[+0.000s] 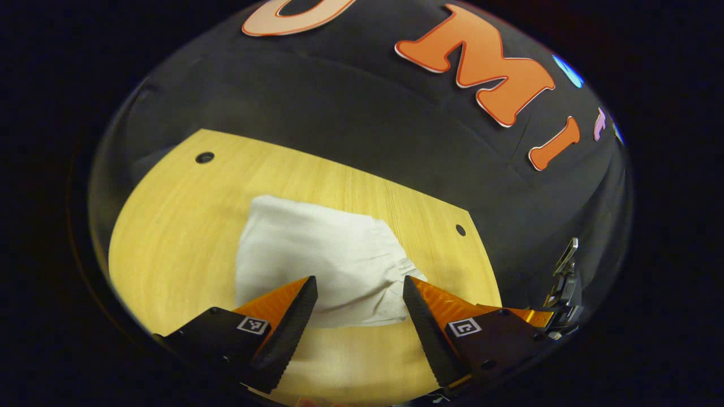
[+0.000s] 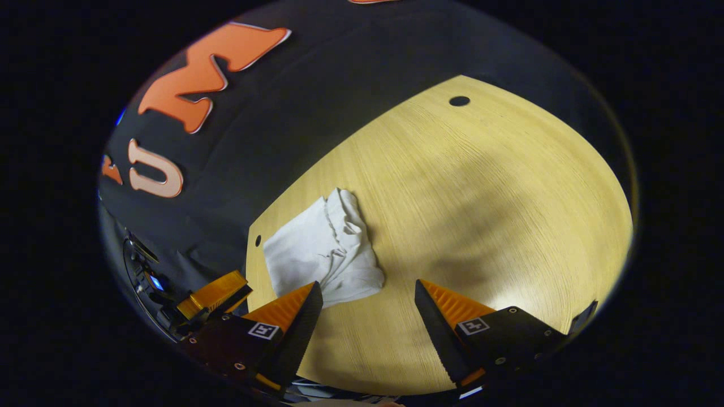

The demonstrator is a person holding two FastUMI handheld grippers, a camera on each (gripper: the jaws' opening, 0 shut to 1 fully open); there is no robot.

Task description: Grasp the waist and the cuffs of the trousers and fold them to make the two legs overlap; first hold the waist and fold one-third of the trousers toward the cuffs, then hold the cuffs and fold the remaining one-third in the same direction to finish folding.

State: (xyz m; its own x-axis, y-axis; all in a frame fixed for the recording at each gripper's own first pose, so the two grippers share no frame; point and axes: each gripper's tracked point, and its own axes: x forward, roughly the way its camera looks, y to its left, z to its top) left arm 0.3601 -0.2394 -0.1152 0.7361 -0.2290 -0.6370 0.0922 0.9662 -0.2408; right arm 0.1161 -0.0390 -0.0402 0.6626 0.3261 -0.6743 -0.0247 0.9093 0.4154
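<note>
White trousers (image 1: 322, 260) lie folded near the table (image 1: 181, 226) edge; left gripper (image 1: 360, 294) and right gripper (image 2: 367, 297) spread, holding nothing.

The folded trousers (image 1: 322, 260) lie on the wooden table (image 1: 181, 226), near the table's far edge, with the booth's wall behind it. In the left gripper view the left gripper (image 1: 359, 308) hangs above the table with the trousers' near edge between its parted fingers, and the right gripper (image 1: 565, 282) shows off to the right beyond the table's edge. In the right gripper view the trousers (image 2: 325, 251) lie ahead and left of the right gripper (image 2: 367, 314), with bare table (image 2: 481, 215) stretching to the right and the left gripper (image 2: 212, 294) at the table's left edge.
</note>
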